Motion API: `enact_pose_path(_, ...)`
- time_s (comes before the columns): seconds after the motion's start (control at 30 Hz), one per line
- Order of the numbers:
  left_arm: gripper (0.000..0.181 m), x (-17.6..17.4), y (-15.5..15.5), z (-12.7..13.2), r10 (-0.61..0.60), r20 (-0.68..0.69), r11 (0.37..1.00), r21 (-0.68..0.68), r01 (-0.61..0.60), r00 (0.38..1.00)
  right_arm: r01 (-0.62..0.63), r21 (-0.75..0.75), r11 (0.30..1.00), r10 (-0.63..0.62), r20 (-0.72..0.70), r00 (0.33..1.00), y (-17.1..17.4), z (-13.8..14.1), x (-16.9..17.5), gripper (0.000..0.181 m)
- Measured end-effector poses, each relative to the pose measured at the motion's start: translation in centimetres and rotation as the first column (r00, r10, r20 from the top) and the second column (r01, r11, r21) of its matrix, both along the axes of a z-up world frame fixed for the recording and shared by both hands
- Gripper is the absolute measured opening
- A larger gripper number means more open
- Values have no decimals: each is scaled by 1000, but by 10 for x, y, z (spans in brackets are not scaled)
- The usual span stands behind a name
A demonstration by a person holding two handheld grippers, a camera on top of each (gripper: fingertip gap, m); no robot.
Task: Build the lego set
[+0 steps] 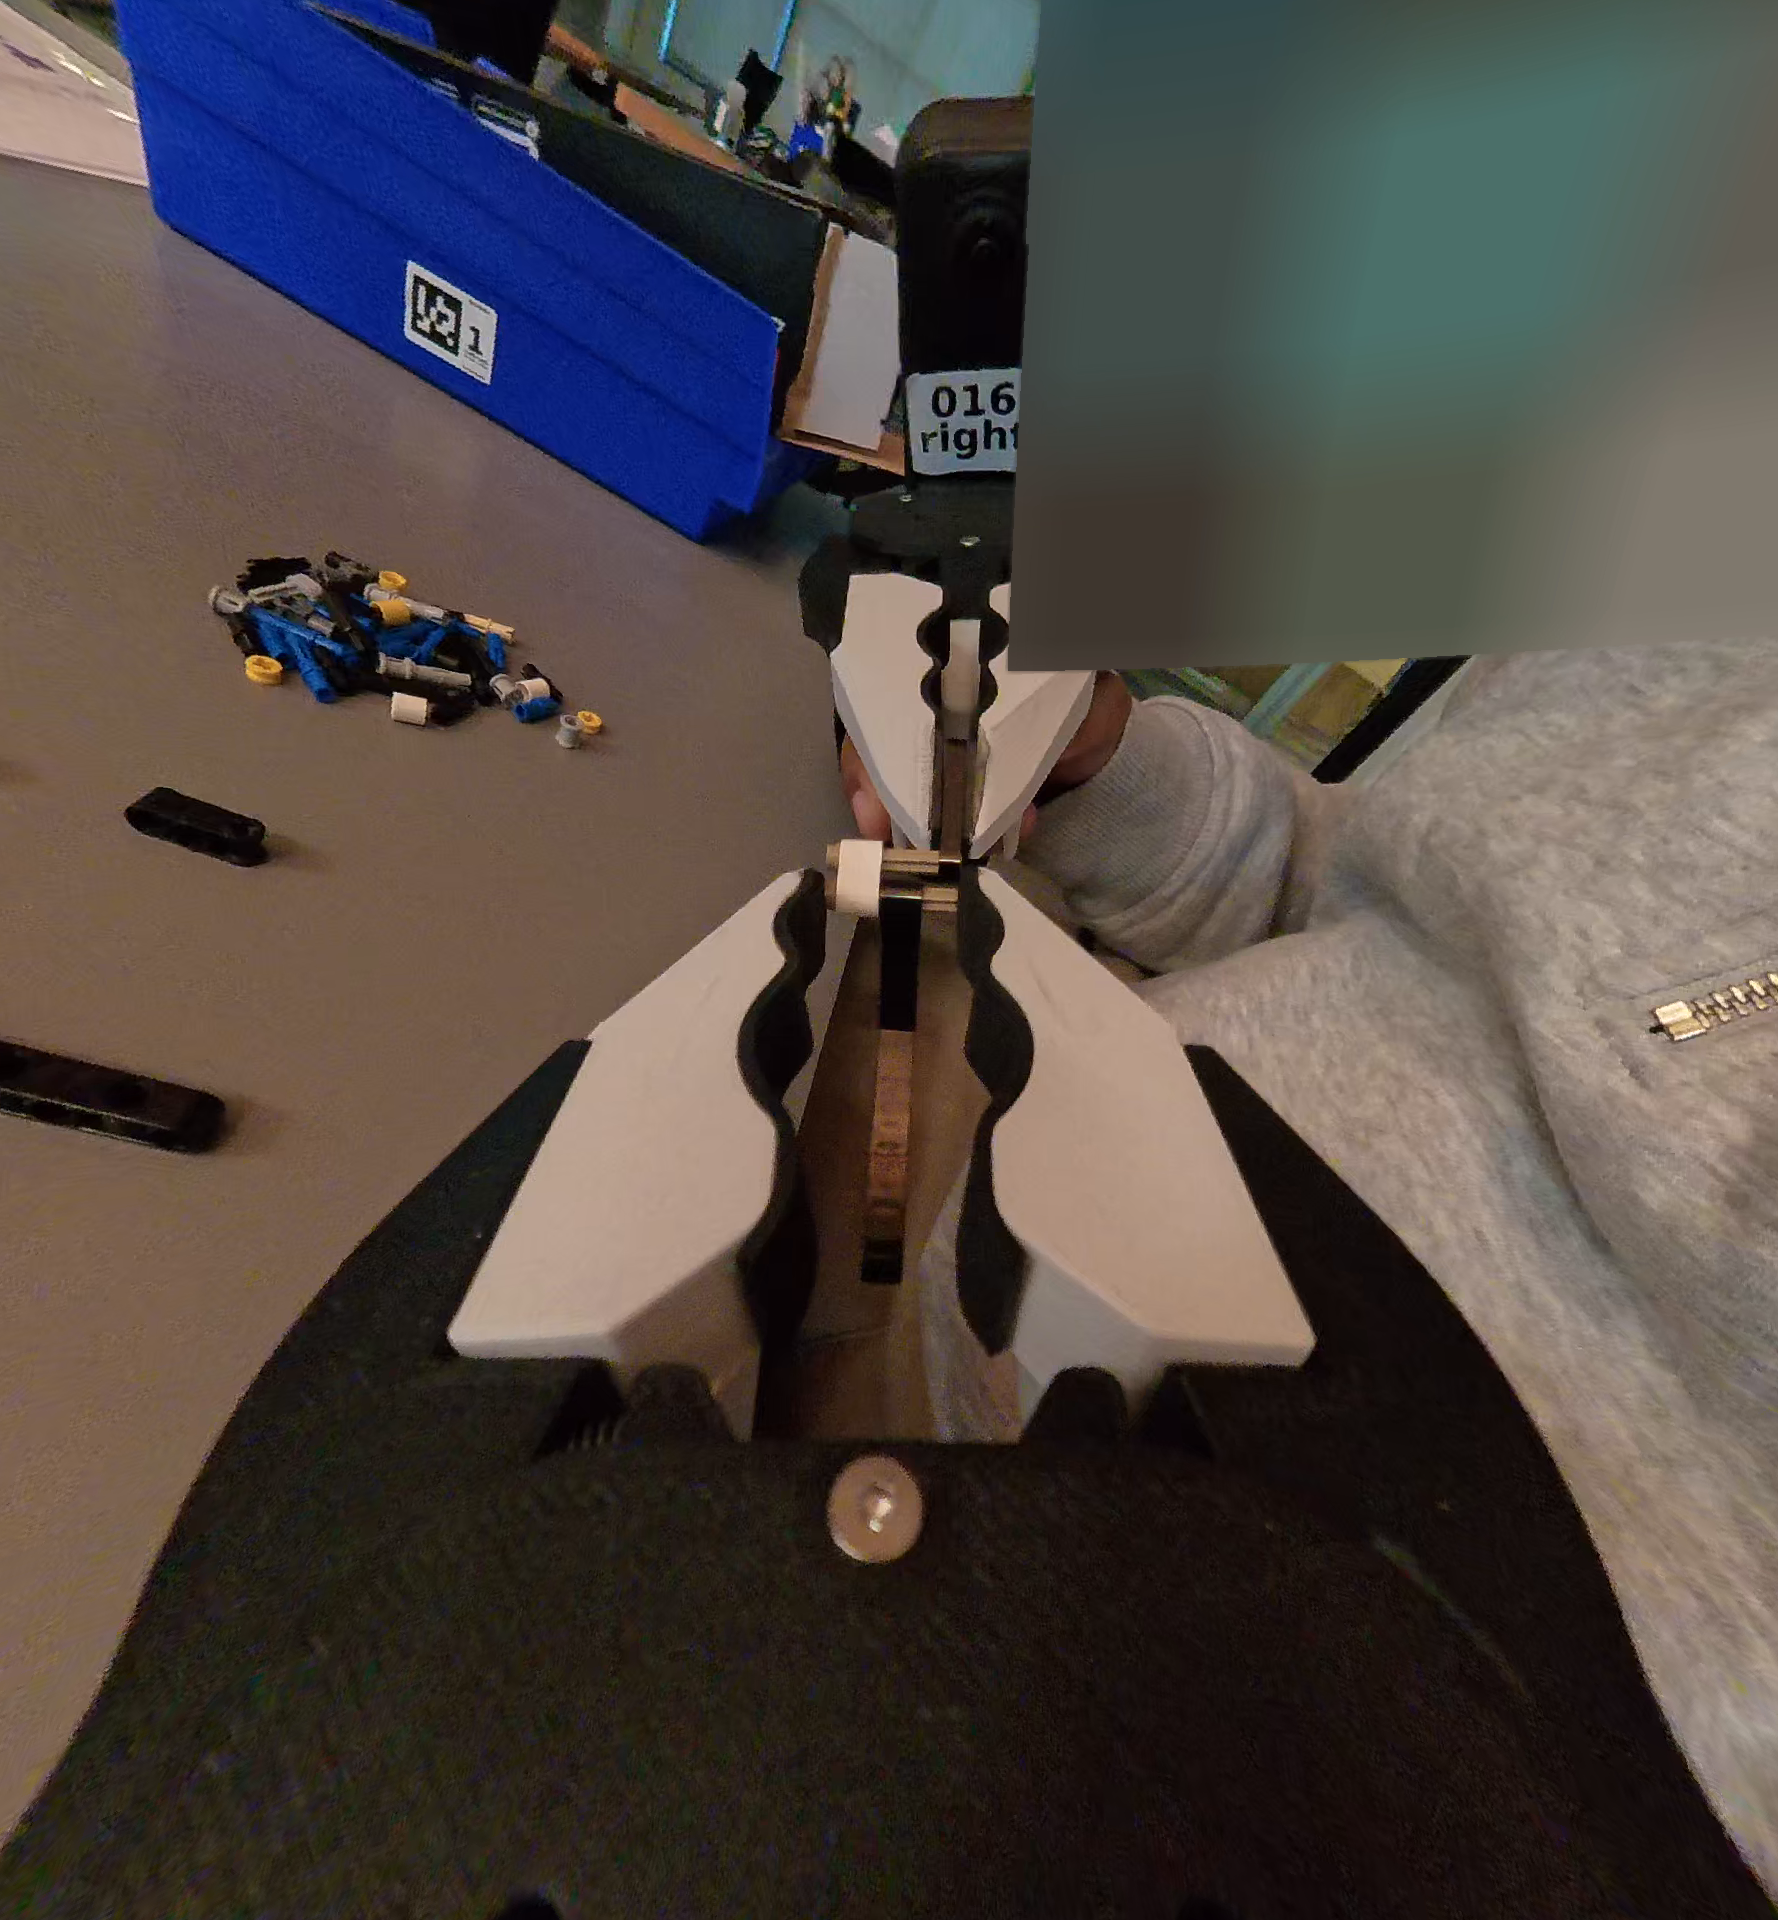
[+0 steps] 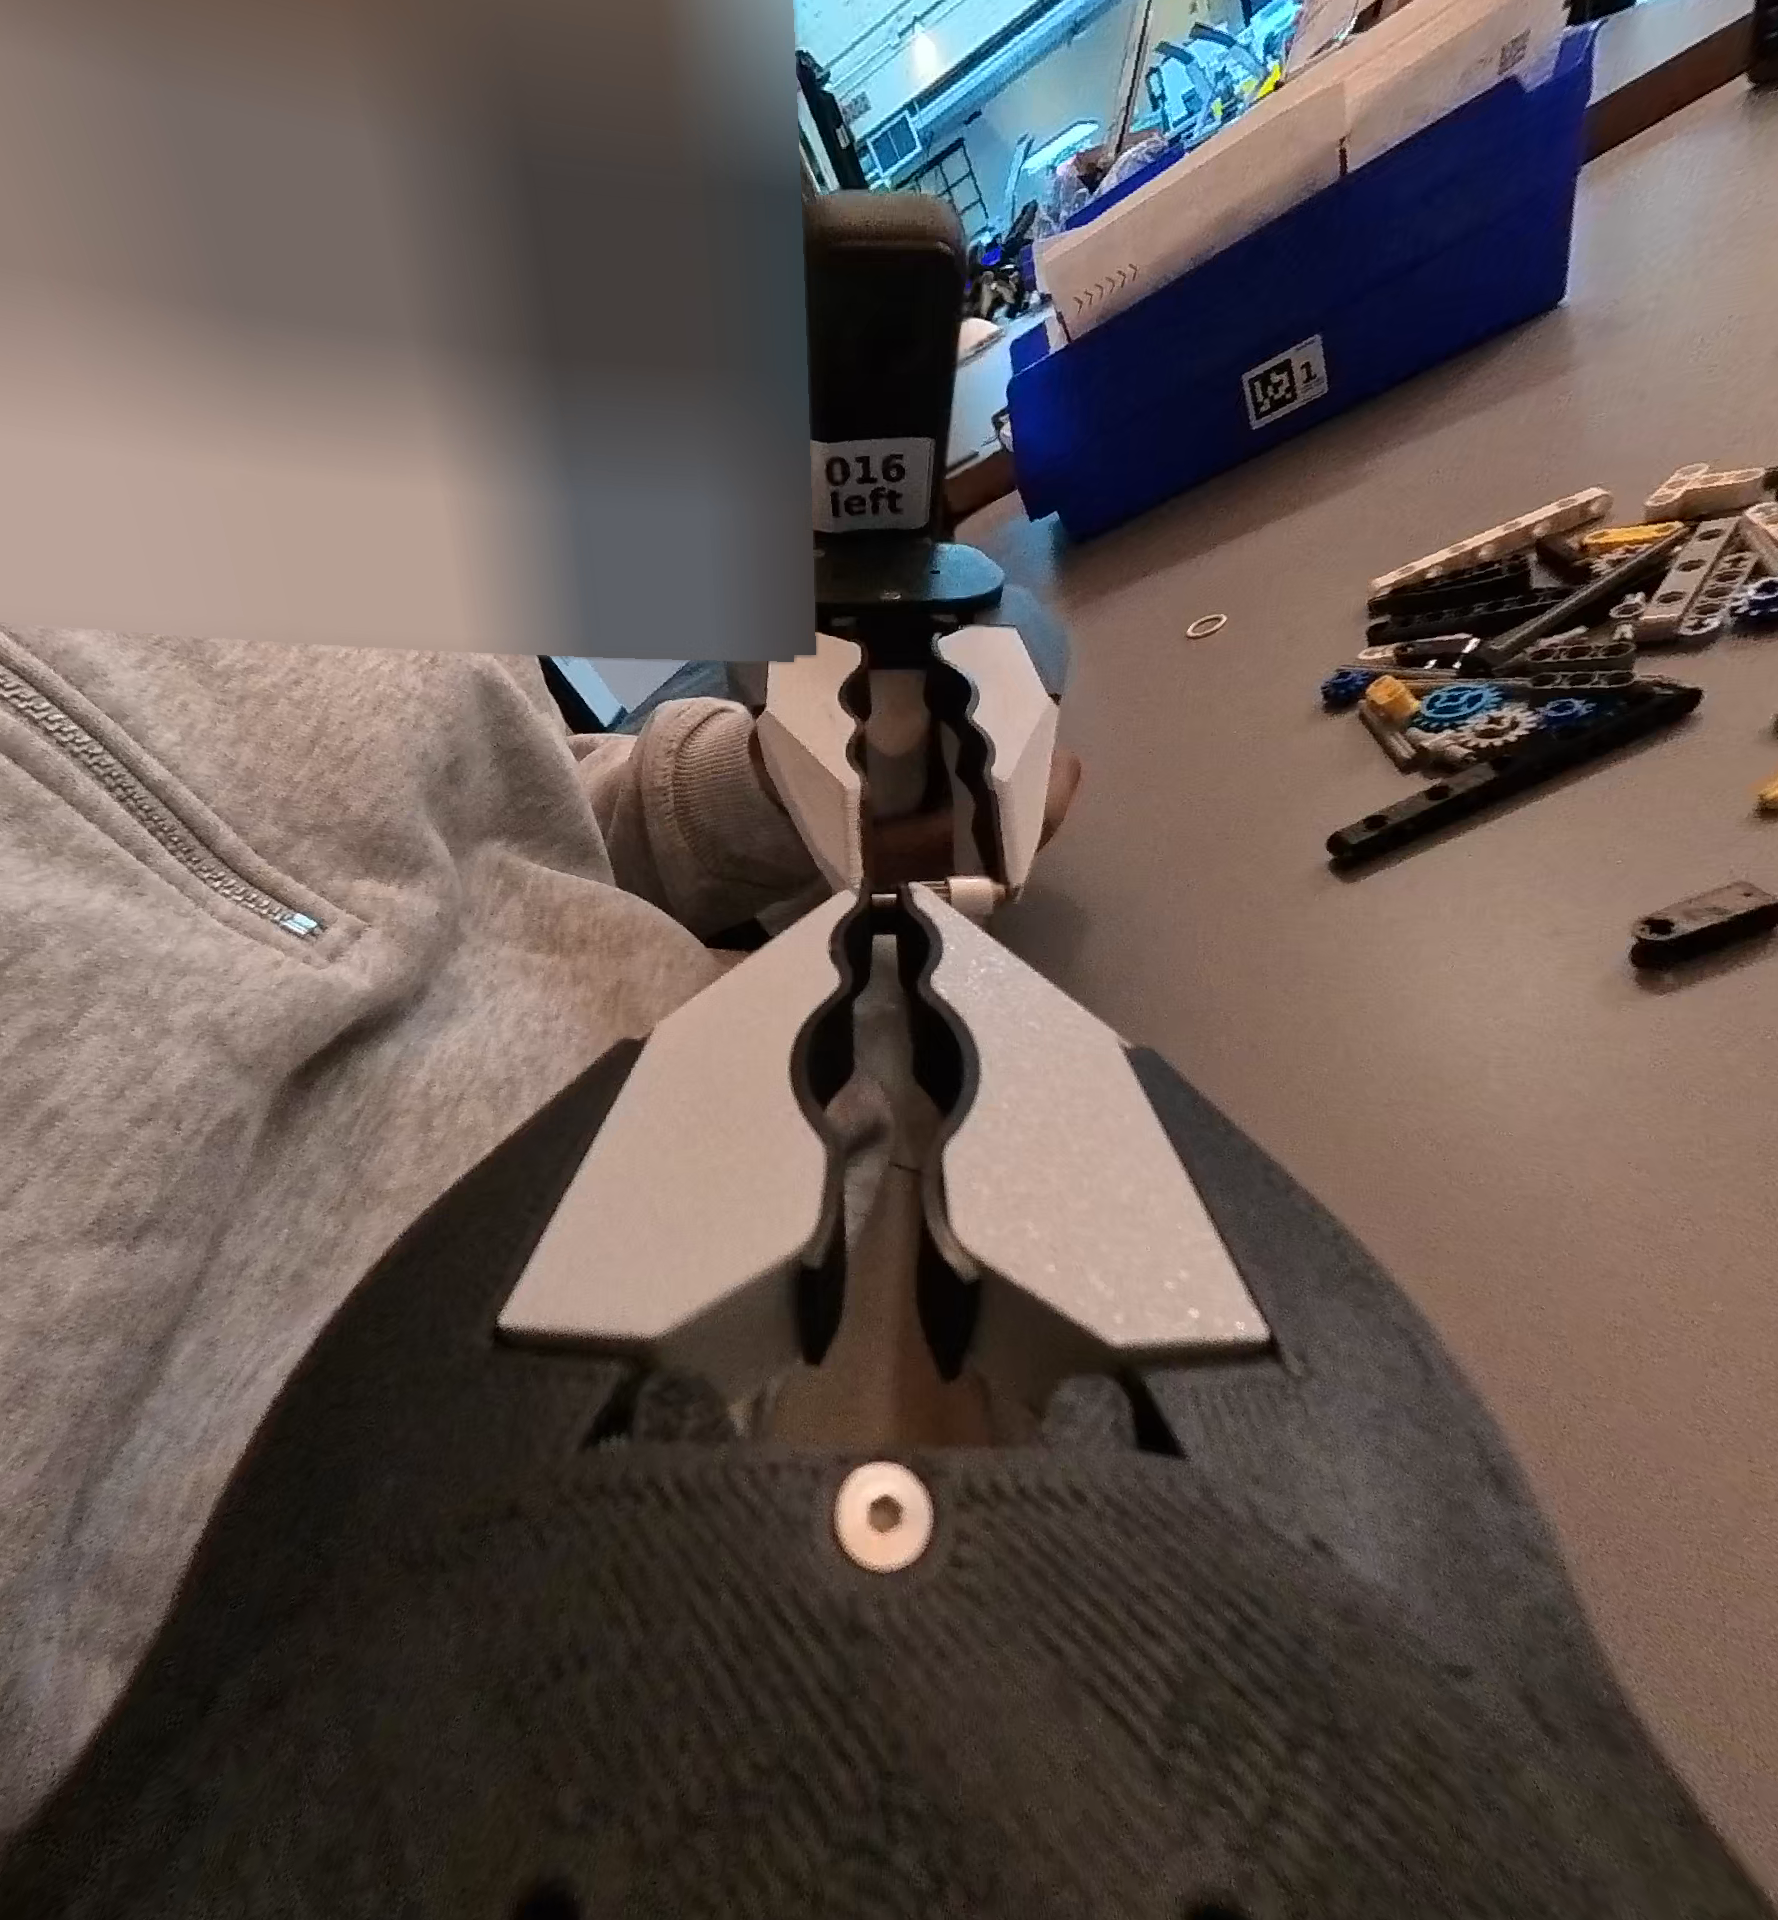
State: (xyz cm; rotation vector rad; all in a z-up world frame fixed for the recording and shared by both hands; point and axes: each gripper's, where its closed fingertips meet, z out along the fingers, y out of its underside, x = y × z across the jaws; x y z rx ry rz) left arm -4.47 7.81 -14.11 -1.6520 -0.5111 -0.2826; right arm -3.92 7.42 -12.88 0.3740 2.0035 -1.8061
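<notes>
Step in hand: joining two small Lego parts in mid-air, above the tabletop (image 1: pixel 365 935) edge, close to the person's grey sweater (image 1: pixel 1487 1143).
Left gripper (image 1: pixel 890 899): fingers narrowed onto a black beam (image 1: pixel 897 961), which carries a grey pin with a white bush (image 1: pixel 854 878) at its tip.
Right gripper (image 2: pixel 890 914): fingers pressed nearly together, pinching the grey pin's (image 2: pixel 942 891) other end, as far as the view shows.
Advice: keep the pin's axis level and in line with the beam's hole; push straight along it, no twisting; hold the beam firm so it cannot pivot.
Risk: the bush may slide off.
Spares: pin pile (image 1: pixel 397 644), loose beams (image 2: pixel 1550 644), blue bin (image 1: pixel 469 260).
</notes>
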Motion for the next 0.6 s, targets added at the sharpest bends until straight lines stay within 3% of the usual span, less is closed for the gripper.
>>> enact_pose_path(0.17, 26, 2, 1, 0, -6, -30, 1000, -11, 5, 1000, 14, -23, 1000, -14, 4, 1000, 1, 4, -3, 4)
enact_pose_path(0.33, 26, 0, 2, 5, 4, -23, 1000, 28, -3, 1000, 94, -13, 996, -94, -1, 996, 2, 2, -15, 29)
enact_pose_path(0.6, 26, 1, 3, 14, 5, 6, 995, 98, -5, 1000, 42, -51, 998, -39, 64, 997, 1, 6, -9, 29)
